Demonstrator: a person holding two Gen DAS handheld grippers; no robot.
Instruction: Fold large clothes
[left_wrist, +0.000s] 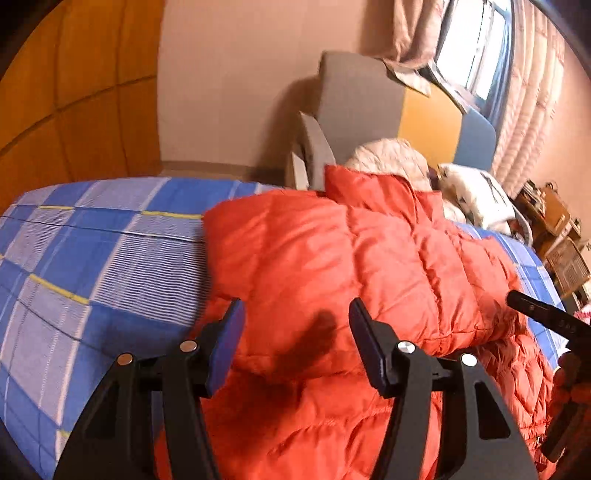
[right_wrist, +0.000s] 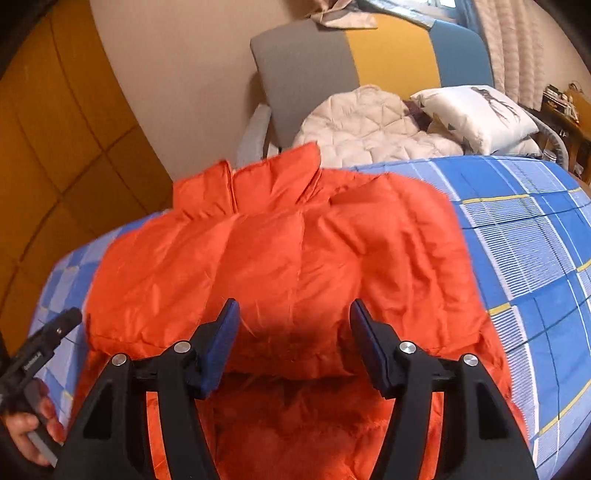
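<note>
An orange puffer jacket (left_wrist: 351, 258) (right_wrist: 288, 254) lies on the blue checked bed, its lower half doubled up over the upper part, collar toward the headboard. My left gripper (left_wrist: 295, 314) hangs open a little above the jacket's left side, nothing between its blue pads. My right gripper (right_wrist: 293, 314) is open too, above the folded edge near the jacket's middle, with its pads clear of the cloth. Each gripper shows in the other's view: the right one at the right edge (left_wrist: 543, 314), the left one at the lower left (right_wrist: 48, 339) with a hand on its handle.
The bed's blue checked sheet (left_wrist: 92, 258) (right_wrist: 535, 240) spreads on both sides of the jacket. A cream quilted jacket (right_wrist: 369, 125) and a white pillow (right_wrist: 476, 114) lie by the grey, yellow and blue headboard (right_wrist: 369, 55). Wooden wardrobe at left, curtains and a cluttered desk at right.
</note>
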